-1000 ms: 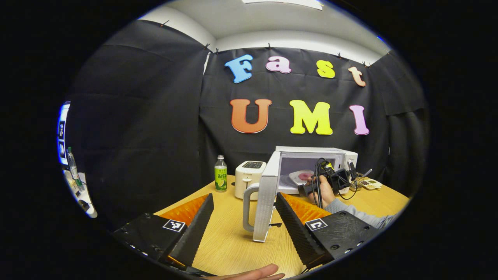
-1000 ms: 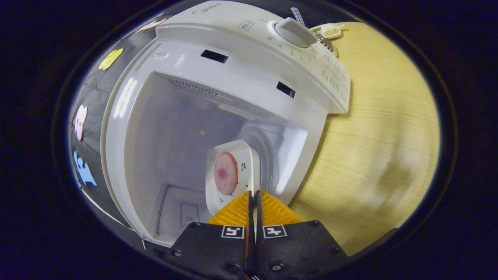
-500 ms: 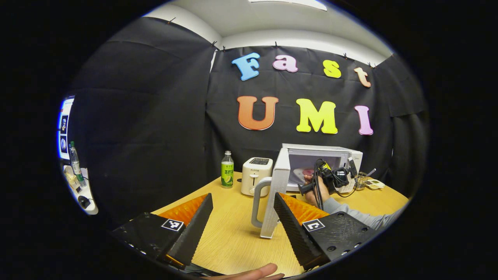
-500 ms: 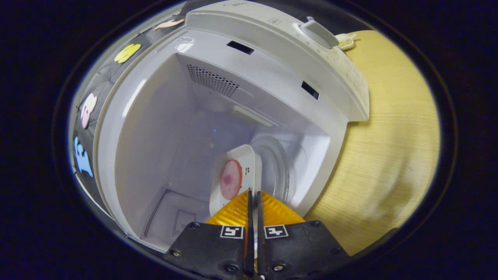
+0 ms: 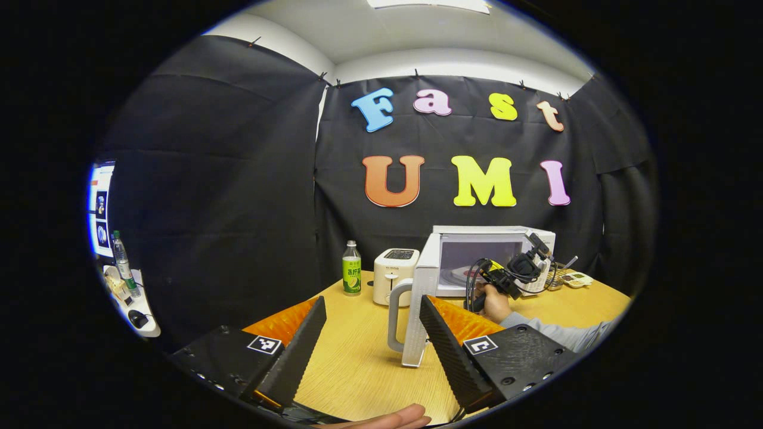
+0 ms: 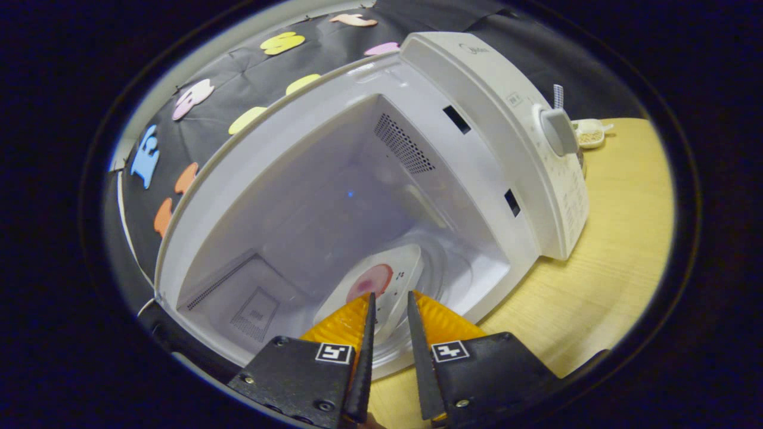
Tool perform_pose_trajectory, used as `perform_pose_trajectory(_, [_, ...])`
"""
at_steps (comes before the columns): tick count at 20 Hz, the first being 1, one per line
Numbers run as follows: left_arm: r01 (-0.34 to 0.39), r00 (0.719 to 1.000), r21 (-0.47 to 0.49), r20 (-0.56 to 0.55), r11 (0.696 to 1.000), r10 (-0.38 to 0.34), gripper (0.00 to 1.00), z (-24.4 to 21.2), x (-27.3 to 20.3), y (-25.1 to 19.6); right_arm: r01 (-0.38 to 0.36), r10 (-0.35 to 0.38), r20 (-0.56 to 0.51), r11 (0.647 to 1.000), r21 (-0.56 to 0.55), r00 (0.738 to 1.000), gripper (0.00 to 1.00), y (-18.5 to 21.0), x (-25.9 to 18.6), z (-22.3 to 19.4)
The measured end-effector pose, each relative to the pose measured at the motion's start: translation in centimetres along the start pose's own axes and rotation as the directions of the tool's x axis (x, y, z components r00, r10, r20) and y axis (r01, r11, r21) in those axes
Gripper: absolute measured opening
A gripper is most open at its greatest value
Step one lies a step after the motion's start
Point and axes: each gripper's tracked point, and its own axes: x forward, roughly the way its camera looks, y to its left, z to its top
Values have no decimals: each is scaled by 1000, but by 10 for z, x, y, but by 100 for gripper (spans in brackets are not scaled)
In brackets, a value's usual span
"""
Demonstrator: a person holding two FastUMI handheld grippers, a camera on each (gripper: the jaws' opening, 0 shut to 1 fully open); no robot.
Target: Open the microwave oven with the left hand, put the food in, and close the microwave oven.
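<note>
We see even overhead light from a ceiling panel [image 5: 429,3] in the left gripper view, with sharp focus and strong fisheye bending at the edges. In the right gripper view, the microwave [image 6: 489,107] interior glows pale, and soft shadows lie on the table [image 6: 620,250].

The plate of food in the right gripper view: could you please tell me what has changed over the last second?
The right claw opened and let go of the plate, which now lies inside the microwave. The door stayed open, and the left claw stayed open.

Left tool [image 5: 372,333] spread wide – microwave door [image 5: 420,313] open ahead
</note>
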Motion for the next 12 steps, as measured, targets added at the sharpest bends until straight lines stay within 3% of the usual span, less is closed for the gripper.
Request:
perform_pose_trajectory(2, [4, 1000, -12, -1, 1000, -4, 84, 0, -5, 0, -35, 34, -13, 995, -93, 999, 49, 4, -15, 3])
perform_pose_trajectory(3, [3, 1000, -12, -1, 1000, -3, 83, -1, -8, 1, -60, 59, -12, 990, -132, 998, 39, 7, -23, 6])
perform_pose_trajectory(4, [-4, 1000, -9, -1, 1000, 4, 83, -1, -11, 5, -85, 85, -8, 984, -160, 996, 55, 9, -32, 8])
perform_pose_trajectory(5, [-16, 1000, -4, 4, 1000, 16, 83, 0, -14, 9, -109, 110, -8, 974, -199, 994, 58, 11, -41, 10])
perform_pose_trajectory(6, [-13, 1000, 0, 2, 1000, 13, 83, -1, -16, 11, -125, 129, 0, 965, -230, 992, 68, 11, -54, 16])
perform_pose_trajectory(7, [3, 1000, 1, -9, 1000, -3, 94, -5, -18, 9, -147, 152, 3, 956, -252, 988, 65, 13, -68, 22])
perform_pose_trajectory(10, [-23, 1000, -13, -18, 1000, 23, 95, -8, -19, 22, -213, 225, -1, 920, -328, 974, 100, 17, -110, 45])
perform_pose_trajectory(11, [-34, 999, -27, -23, 999, 34, 95, -9, -19, 26, -227, 236, -21, 900, -373, 971, 91, 13, -128, 51])
perform_pose_trajectory(12, [-46, 999, -36, -26, 998, 45, 95, -10, -18, 31, -237, 245, -35, 878, -416, 969, 91, 10, -145, 61])
